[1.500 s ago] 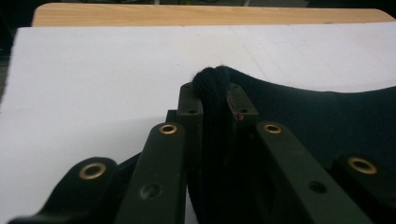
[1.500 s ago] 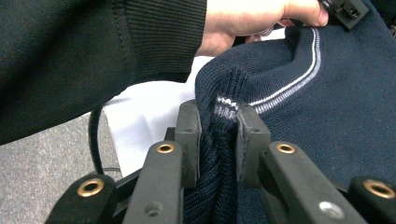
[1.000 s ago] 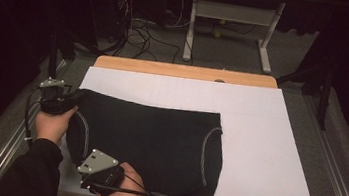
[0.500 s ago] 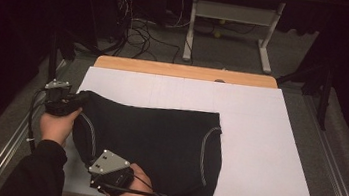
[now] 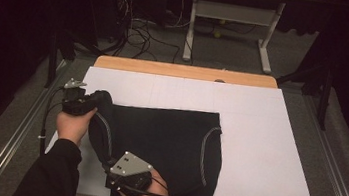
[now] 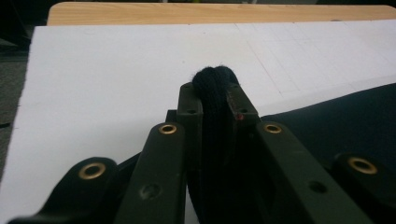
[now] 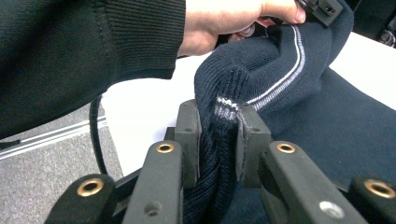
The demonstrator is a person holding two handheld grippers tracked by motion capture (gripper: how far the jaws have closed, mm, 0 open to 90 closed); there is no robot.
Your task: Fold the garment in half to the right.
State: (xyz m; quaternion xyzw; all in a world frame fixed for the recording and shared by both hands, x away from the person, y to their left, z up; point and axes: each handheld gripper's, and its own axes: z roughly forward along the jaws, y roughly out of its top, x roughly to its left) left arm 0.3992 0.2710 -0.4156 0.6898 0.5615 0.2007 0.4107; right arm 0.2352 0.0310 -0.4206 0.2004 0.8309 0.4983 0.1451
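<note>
**Navy knit pinched at both ends**

Navy knitted garment with pale stripe trim (image 5: 162, 142) is lying on the white board (image 5: 265, 159), its left edge bunching between both clamped grippers: right gripper (image 7: 218, 140) nearest, left gripper (image 6: 215, 105) beyond. Cables are trailing across the dark floor (image 5: 140, 33) behind.

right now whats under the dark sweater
The dark sweater lies on the white board, which rests on a wooden table. Whatever sits beneath its flat middle is covered.
</note>
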